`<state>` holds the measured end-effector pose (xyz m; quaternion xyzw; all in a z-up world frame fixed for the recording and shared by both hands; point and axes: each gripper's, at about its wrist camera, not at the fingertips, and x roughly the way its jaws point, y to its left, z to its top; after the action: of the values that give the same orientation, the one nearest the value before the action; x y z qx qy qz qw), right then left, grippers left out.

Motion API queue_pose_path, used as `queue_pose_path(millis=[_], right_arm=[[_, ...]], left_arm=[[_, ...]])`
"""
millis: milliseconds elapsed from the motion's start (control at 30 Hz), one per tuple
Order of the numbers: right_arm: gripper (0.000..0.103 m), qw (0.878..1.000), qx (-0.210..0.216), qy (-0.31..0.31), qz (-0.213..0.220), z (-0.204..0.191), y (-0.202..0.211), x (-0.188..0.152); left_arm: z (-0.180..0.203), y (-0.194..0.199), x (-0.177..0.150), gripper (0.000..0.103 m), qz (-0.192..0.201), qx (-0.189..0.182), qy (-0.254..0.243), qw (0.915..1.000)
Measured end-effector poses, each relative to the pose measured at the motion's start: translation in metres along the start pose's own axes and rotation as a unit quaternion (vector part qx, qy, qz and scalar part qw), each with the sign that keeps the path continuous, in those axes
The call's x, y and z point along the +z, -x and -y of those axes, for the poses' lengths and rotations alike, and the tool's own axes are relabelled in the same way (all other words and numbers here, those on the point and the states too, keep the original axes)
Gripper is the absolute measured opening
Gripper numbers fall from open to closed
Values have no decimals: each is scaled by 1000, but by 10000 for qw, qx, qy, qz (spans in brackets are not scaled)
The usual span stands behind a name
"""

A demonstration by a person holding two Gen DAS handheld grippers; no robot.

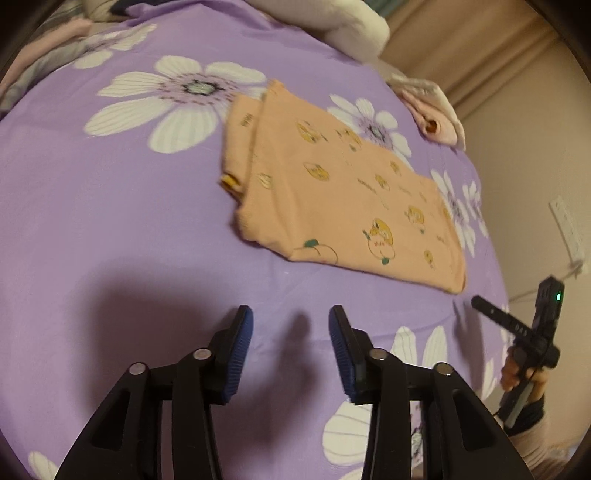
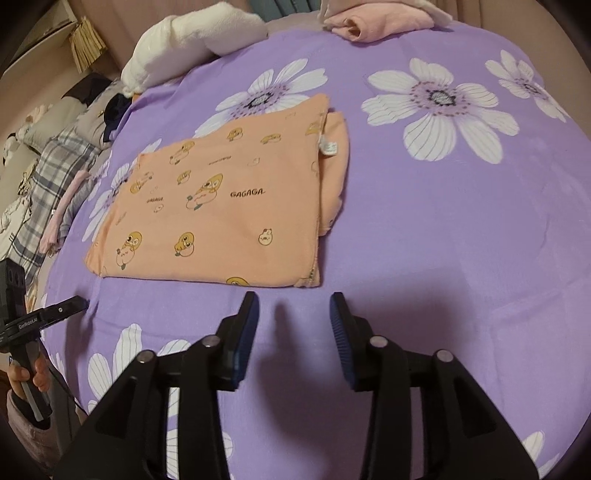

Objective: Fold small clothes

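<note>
A small peach garment with yellow duck prints (image 1: pixel 332 192) lies folded flat on the purple flowered bedsheet (image 1: pixel 110 221). It also shows in the right wrist view (image 2: pixel 229 206), with a white label at its folded edge. My left gripper (image 1: pixel 291 314) is open and empty, a short way in front of the garment's near edge. My right gripper (image 2: pixel 293 301) is open and empty, just short of the garment's near edge. The right gripper also shows in the left wrist view at the right edge (image 1: pixel 480 301), and the left gripper at the left edge of the right wrist view (image 2: pixel 79 302).
A folded pink garment (image 2: pixel 373 22) lies at the far edge of the bed, also in the left wrist view (image 1: pixel 436 114). A white plush item (image 2: pixel 192 40) sits at the back. Plaid and other clothes (image 2: pixel 55 166) pile at the left. A wall socket (image 1: pixel 567 229) is on the right.
</note>
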<state>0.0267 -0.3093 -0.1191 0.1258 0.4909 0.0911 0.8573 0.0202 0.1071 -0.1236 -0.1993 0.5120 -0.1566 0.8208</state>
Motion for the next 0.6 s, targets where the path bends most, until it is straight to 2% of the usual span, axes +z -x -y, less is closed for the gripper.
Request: queue_pose_path(millis=[67, 200, 267, 333, 400, 600], right_arm=[[51, 10000, -6, -2, 73, -2, 6, 0], [53, 9997, 71, 58, 208, -12, 13, 4], [54, 9996, 120, 124, 238, -18, 14, 5], [64, 9993, 178, 209, 265, -27, 14, 6], [67, 9990, 238, 252, 298, -33, 14, 5], [67, 9976, 640, 76, 253, -39, 10, 6]], left_arm=[[-4, 7, 0, 52, 110, -21, 142, 9998], [-9, 13, 2, 53, 205, -50, 314, 9993], [-12, 12, 3, 65, 209, -98, 446, 9987], [-17, 11, 3, 70, 201, -274, 652, 9973], [-25, 11, 3, 70, 182, -469, 888, 9948], [-35, 9, 4, 70, 179, -702, 1262, 9894]])
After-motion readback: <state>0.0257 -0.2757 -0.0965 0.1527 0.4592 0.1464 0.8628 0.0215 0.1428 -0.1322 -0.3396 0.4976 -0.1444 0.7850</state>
